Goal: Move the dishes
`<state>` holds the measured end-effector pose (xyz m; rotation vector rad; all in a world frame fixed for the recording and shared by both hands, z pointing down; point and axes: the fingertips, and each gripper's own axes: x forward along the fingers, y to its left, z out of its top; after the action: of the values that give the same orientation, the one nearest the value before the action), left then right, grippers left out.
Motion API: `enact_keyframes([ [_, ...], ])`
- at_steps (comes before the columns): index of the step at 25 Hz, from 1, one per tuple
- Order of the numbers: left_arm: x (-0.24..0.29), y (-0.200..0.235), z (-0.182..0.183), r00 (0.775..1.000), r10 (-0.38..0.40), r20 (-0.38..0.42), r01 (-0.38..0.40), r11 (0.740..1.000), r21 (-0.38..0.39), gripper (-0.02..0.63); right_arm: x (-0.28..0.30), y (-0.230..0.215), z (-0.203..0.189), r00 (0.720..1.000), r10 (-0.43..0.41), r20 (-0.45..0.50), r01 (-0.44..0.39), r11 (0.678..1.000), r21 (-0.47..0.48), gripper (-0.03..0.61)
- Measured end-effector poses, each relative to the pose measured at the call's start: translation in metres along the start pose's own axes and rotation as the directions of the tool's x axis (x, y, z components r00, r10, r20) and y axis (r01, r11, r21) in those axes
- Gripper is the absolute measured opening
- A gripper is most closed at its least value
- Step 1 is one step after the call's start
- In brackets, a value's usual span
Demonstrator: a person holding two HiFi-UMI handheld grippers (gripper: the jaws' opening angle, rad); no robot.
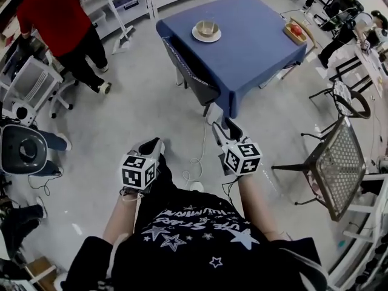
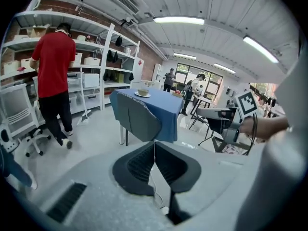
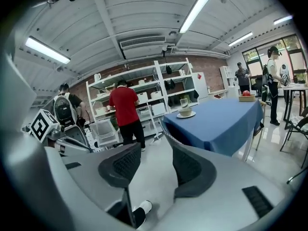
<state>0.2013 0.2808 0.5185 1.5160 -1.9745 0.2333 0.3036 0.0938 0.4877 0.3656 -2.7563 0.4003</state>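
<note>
A beige bowl [image 1: 207, 27] sits on a white plate [image 1: 206, 36] on the table with the blue cloth [image 1: 242, 47], far ahead of both grippers. The bowl [image 2: 143, 92] is small in the left gripper view. In the right gripper view a clear glass rises just behind the bowl [image 3: 185, 112]. A wooden tray with something red [image 1: 295, 31] lies at the table's right edge. My left gripper [image 1: 154, 145] is held low over the floor, its jaws shut and empty. My right gripper [image 1: 221, 129] is beside it, open and empty.
A dark grey chair [image 1: 191, 74] stands at the table's near side. A person in a red shirt [image 1: 57, 17] stands by the white shelves at the left. A metal mesh chair [image 1: 336, 162] is at my right, a white office chair [image 1: 30, 83] at my left. A cable [image 1: 197, 162] lies on the floor.
</note>
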Motion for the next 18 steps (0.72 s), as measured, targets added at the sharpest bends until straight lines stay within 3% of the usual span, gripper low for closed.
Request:
enact_keyframes([
  [8, 0.080, 0.100, 0.080, 0.992, -0.126, 0.005, 0.125, 0.991, 0.045, 0.020, 0.098, -0.025, 0.043, 0.983, -0.183, 0.001, 0.183, 0.982, 0.039, 0.345],
  [13, 0.110, 0.154, 0.125, 0.982, -0.189, -0.013, 0.189, 0.974, 0.126, 0.020, 0.155, -0.028, 0.076, 0.959, -0.282, 0.013, 0.281, 0.958, 0.055, 0.373],
  [18, 0.124, 0.210, 0.142, 0.970, -0.239, -0.045, 0.242, 0.965, 0.102, 0.020, 0.201, -0.024, 0.101, 0.932, -0.361, 0.025, 0.357, 0.930, 0.092, 0.377],
])
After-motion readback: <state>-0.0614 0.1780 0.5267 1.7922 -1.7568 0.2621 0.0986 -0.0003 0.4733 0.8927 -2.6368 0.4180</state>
